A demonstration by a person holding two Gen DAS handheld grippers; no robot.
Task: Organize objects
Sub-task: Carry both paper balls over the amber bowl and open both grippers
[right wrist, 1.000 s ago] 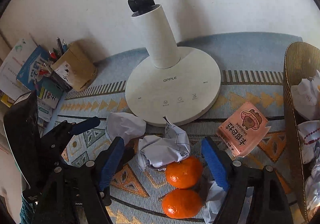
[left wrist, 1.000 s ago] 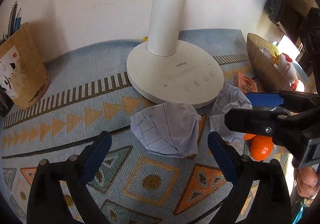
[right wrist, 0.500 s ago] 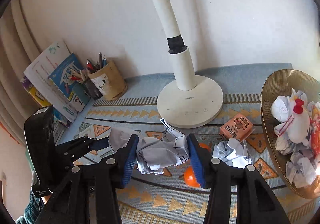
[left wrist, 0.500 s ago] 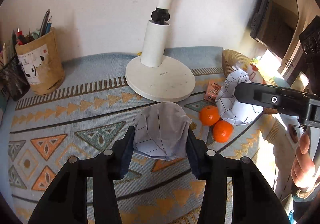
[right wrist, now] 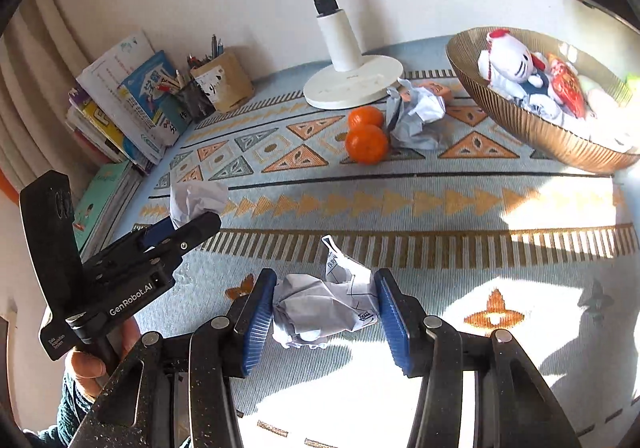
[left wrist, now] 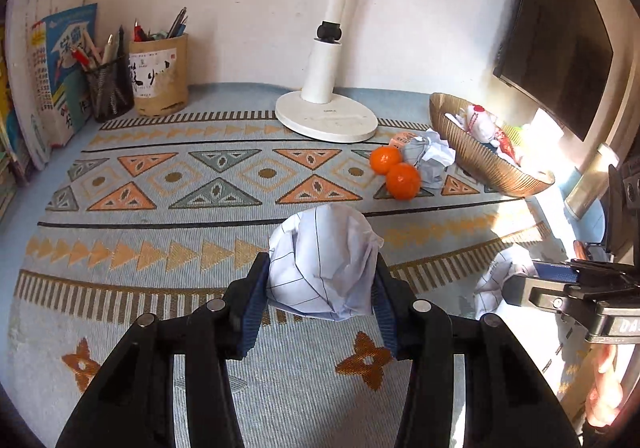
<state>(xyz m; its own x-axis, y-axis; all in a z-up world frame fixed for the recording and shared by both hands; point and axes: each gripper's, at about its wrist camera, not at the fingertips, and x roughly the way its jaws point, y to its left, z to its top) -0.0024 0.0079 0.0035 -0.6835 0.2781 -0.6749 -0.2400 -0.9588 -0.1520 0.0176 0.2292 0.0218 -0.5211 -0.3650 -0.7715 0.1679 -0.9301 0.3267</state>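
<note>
My left gripper [left wrist: 320, 268] is shut on a crumpled ball of lined paper [left wrist: 324, 248] and holds it above the patterned mat. The right wrist view shows that same left gripper [right wrist: 192, 222] at the left with its paper ball [right wrist: 196, 200]. My right gripper [right wrist: 326, 288] is shut on a second crumpled paper [right wrist: 320, 308], also off the mat. In the left wrist view the right gripper [left wrist: 520, 280] with its paper [left wrist: 494, 280] is at the far right. A third crumpled paper [left wrist: 430, 156] lies beside two oranges [left wrist: 394, 170].
A woven basket [right wrist: 532, 128] with a plush toy and crumpled papers stands at the right. The white lamp base [left wrist: 326, 120] is at the back, a pink snack pack [left wrist: 402, 137] beside it. Pen holders [left wrist: 158, 76] and books [right wrist: 120, 108] stand at the back left.
Both grippers have closed on their paper balls and drawn back from the lamp toward the near side of the mat, carrying the papers. The oranges now lie far ahead.
</note>
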